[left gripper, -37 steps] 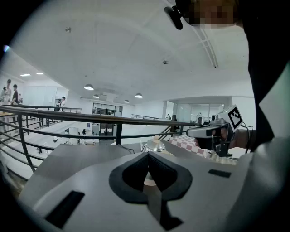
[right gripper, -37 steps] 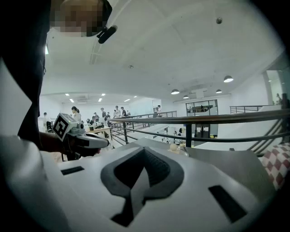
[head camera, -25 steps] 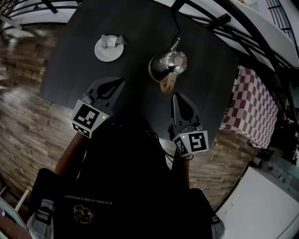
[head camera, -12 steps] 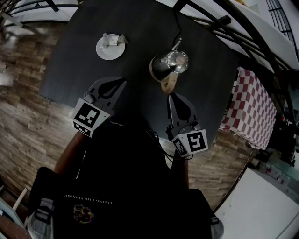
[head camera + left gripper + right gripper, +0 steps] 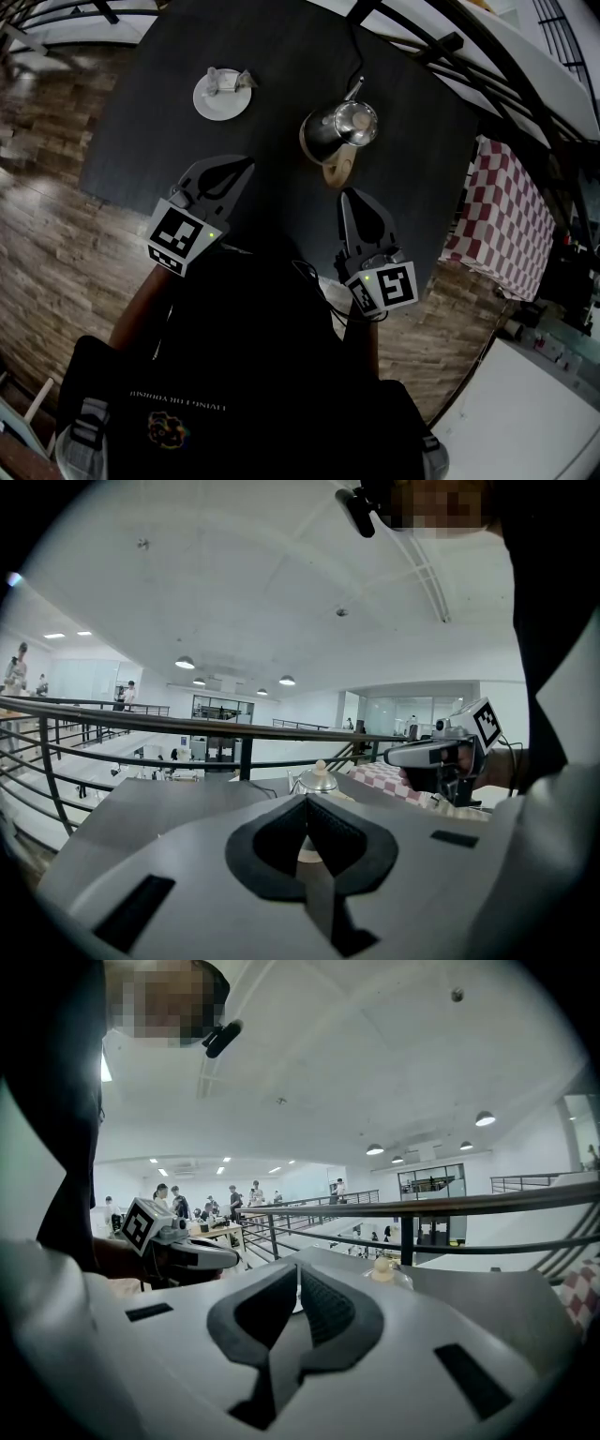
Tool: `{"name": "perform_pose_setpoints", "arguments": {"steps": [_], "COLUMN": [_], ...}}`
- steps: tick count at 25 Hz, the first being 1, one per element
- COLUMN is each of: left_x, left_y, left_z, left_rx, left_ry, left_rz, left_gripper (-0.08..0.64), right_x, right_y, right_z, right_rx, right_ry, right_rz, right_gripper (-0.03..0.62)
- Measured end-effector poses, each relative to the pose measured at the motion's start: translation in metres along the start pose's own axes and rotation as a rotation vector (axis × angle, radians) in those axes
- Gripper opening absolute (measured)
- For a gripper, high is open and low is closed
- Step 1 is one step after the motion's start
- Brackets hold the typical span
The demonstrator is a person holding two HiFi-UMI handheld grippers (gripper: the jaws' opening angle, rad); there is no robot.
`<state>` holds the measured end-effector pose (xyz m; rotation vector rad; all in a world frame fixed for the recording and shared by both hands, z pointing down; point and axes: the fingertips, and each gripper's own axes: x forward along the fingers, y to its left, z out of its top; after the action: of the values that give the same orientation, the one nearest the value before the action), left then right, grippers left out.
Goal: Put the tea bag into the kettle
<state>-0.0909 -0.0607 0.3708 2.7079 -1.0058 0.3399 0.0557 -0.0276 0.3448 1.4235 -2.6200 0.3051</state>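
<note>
A shiny metal kettle (image 5: 339, 129) with a lid and a wooden handle (image 5: 337, 172) stands mid-table. The tea bag (image 5: 231, 82) lies on a white saucer (image 5: 211, 108) at the far left of the dark table (image 5: 272, 56). My left gripper (image 5: 247, 163) hovers over the near table edge, below the saucer, shut and empty. My right gripper (image 5: 345, 193) is shut and empty too, its tips just short of the kettle handle. The kettle's lid (image 5: 319, 778) shows past the left gripper (image 5: 307, 803). Its knob (image 5: 382, 1267) shows beyond the right gripper (image 5: 298, 1288).
A red-and-white checked cloth (image 5: 499, 214) hangs to the right of the table. A black metal railing (image 5: 441, 42) runs behind the table's far edge. A dark cord (image 5: 354, 52) leads from the kettle toward the back. Wooden flooring (image 5: 47, 216) lies to the left.
The right gripper has edged slightly left, near the kettle handle. The left gripper, kettle and saucer have stayed put.
</note>
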Motion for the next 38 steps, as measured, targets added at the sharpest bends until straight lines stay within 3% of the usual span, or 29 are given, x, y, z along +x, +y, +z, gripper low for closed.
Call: {"name": "perform_pose_setpoints", "arguments": {"steps": [18,33,38], "left_x": [0.0,0.01,0.02], "left_y": [0.03,0.15,0.18], "left_z": [-0.004,-0.062,-0.081], "left_rx": [0.013,0.108,0.137], "left_ry": [0.008,0.153,0.188], "left_rz": [0.041,0.188,0.196], "left_gripper": [0.005,0.006,0.008], "right_x": [0.007,0.034,0.047], "right_y": [-0.003,0.017,0.025], "right_z": [-0.001,-0.006,-0.007], "right_rx": [0.037,0.04,0.036], "right_ry": [0.003,0.057,0.089], "right_rz": [-0.015,-0.051,-0.064], "right_gripper": [0.02,0.02,0.02]}}
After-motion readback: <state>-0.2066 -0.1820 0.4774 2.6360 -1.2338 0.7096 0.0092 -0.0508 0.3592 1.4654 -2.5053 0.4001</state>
